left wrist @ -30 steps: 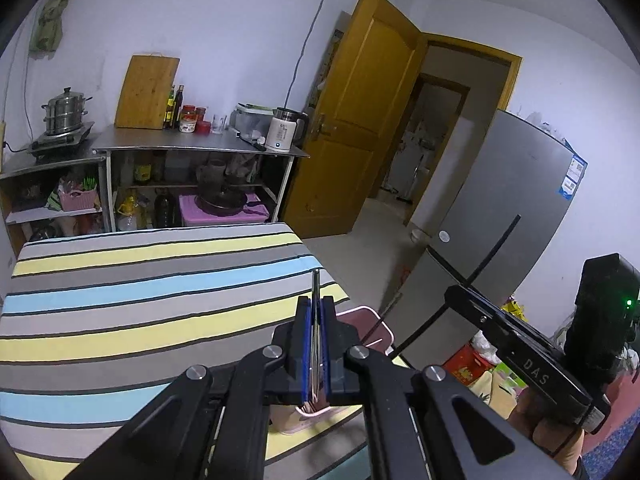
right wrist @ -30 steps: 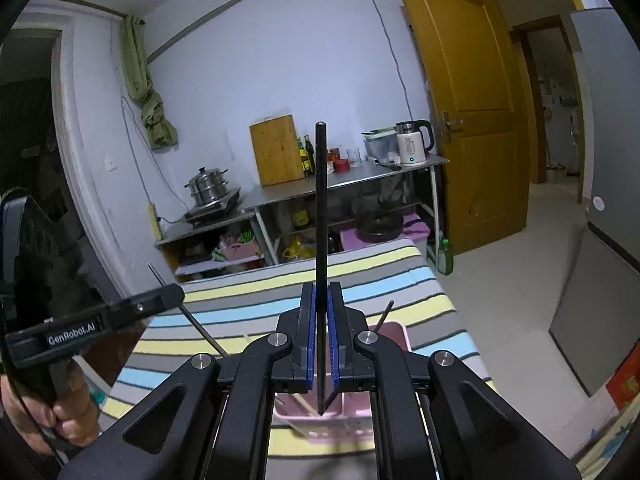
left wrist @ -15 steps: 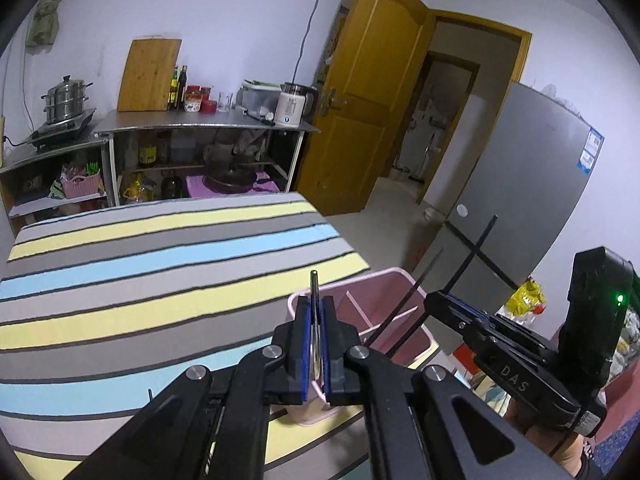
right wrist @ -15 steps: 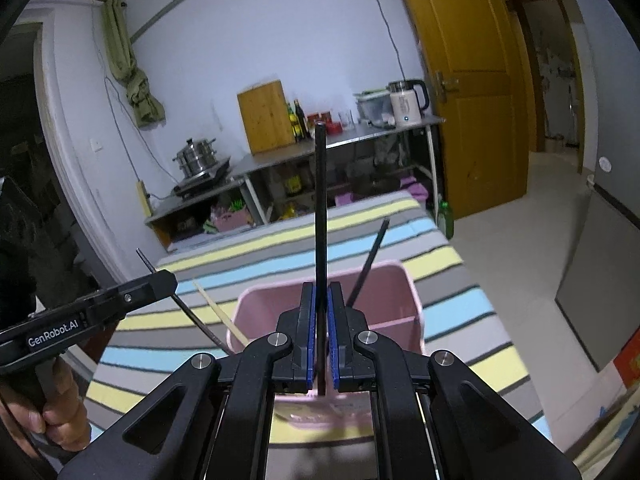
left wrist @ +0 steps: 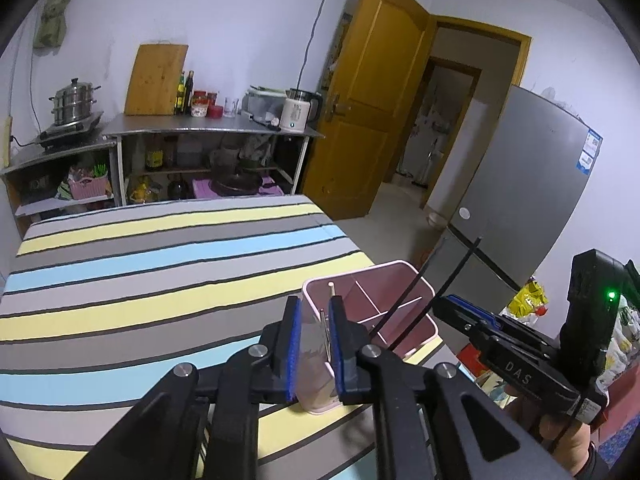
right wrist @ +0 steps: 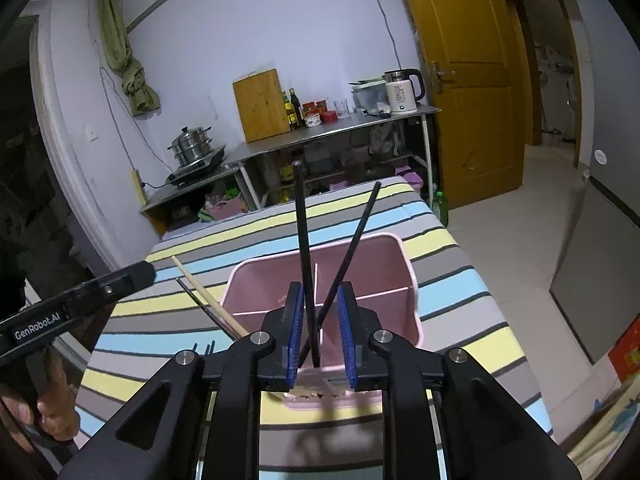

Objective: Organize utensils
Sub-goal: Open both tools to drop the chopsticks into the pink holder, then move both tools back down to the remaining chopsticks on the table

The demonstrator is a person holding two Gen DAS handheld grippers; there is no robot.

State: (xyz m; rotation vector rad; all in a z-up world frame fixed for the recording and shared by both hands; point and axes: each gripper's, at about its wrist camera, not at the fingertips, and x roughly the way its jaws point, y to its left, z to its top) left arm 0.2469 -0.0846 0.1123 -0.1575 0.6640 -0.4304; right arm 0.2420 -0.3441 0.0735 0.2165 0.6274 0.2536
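- Nearest in, the left gripper (left wrist: 314, 344) hangs over the pink utensil bin (left wrist: 420, 312); its jaws are opening, blue pads apart, and a thin metal utensil (left wrist: 325, 334) stands in the gap against the right-hand pad, pressed by neither.
- Same story on the right gripper (right wrist: 319, 324): jaws opening, pads spread, two black chopsticks (right wrist: 303, 240) rising between them, free of the pads, lower ends down inside the bin (right wrist: 400, 264).
- The bin, split by white dividers, sits at the corner of the striped table (left wrist: 160, 264), close to its near and right-hand edges.
- A pale wooden chopstick (right wrist: 204, 292) leans out over the bin's left rim.
- Beyond the bin, the tablecloth runs bare all the way to the far edge, plenty of room there.
- To the right of the table, open floor, then the grey fridge (left wrist: 532, 200).
- Far back, a steel counter (left wrist: 212, 126) with kettle (left wrist: 298, 110) and cutting board (left wrist: 156, 80), and the yellow door (left wrist: 376, 100) ajar.
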